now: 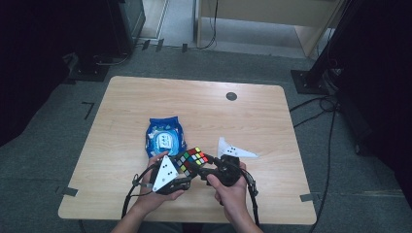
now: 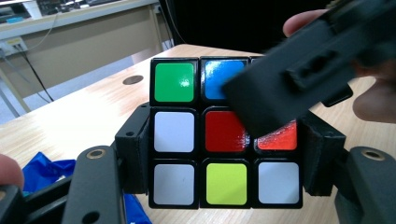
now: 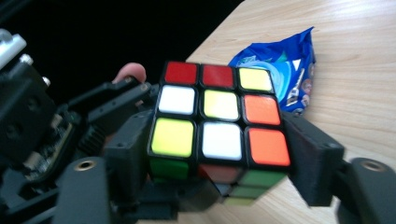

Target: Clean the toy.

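The black-framed plastic puzzle cube with coloured stickers point(image 2: 224, 133) sat above the near part of the pale wooden table point(image 1: 243, 116), clamped at its sides by the left gripper point(image 2: 224, 161). The right gripper point(image 3: 219, 163) bracketed it with jaws parted, pads seemingly not pressing. A crinkled blue snack packet point(image 1: 165, 136) lay just beyond.

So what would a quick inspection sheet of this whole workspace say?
Surface: wooden table, round hole near far edge.
Job's things: colour cube, held above the near edge.
Clutter: blue packet lying flat.
Grippers: left gripper clamped on the cube; right gripper flanks it, grip unclear.
Cables: gripper cables trail off the near edge; floor cables on the right.
Surroundings: grey floor, wooden furniture behind.
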Motion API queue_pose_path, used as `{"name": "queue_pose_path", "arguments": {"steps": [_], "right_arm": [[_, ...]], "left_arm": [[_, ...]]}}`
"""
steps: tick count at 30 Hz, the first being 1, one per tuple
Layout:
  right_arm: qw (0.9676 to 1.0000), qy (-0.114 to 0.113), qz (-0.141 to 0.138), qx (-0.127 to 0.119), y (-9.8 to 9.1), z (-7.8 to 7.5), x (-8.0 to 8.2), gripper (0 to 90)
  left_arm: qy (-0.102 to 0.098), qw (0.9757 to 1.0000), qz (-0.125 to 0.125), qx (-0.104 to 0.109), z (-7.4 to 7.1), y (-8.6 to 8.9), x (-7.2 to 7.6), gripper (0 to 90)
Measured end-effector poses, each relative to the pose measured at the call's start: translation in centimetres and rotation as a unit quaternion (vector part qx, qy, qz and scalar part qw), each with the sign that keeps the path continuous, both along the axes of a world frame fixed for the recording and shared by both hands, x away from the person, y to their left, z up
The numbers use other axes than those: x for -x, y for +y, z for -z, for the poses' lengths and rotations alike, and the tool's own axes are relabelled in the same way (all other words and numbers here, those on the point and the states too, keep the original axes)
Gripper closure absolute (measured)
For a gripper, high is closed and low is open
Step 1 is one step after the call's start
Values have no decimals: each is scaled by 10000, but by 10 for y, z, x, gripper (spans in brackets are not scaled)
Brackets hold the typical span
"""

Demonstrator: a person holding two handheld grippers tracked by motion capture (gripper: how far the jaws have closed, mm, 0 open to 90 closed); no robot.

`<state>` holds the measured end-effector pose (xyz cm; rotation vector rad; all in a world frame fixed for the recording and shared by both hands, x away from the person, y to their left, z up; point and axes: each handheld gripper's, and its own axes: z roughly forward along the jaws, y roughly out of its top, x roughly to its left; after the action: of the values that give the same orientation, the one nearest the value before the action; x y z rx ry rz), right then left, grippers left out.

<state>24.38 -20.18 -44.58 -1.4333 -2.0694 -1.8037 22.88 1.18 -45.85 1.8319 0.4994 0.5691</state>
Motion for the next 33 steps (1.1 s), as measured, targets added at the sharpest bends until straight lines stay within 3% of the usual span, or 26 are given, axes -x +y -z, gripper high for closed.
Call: {"name": "queue_pose_path", "arguments": {"steps": [7, 12, 14, 17, 23, 28, 33], "right_arm": [[9990, 337, 80, -282, -4, 5, -2, 343], [9989, 311, 145, -304, -6, 4, -1, 344], [9986, 289, 227, -380, -10, 3, -1, 344], [9977, 265, 343, -521, -17, 0, -2, 344], [9974, 356, 288, -563, -14, 3, -2, 344], [9970, 536, 69, -557, -13, 4, -7, 340], [9981, 317, -16, -536, -19, 2, -10, 316]], "left_arm": [[-54, 9999, -4, -97, 2, -5, 1, 339], [-7, 10000, -10, -74, 3, -6, 0, 335], [35, 9998, -54, -193, 6, -7, -1, 312], [48, 9997, -122, -197, 8, -8, -1, 287], [-98, 9998, -79, -149, 6, -7, 2, 325], [-27, 9999, 5, -134, 6, -4, 0, 339], [190, 9998, -71, -57, 5, 1, -6, 340]]}}
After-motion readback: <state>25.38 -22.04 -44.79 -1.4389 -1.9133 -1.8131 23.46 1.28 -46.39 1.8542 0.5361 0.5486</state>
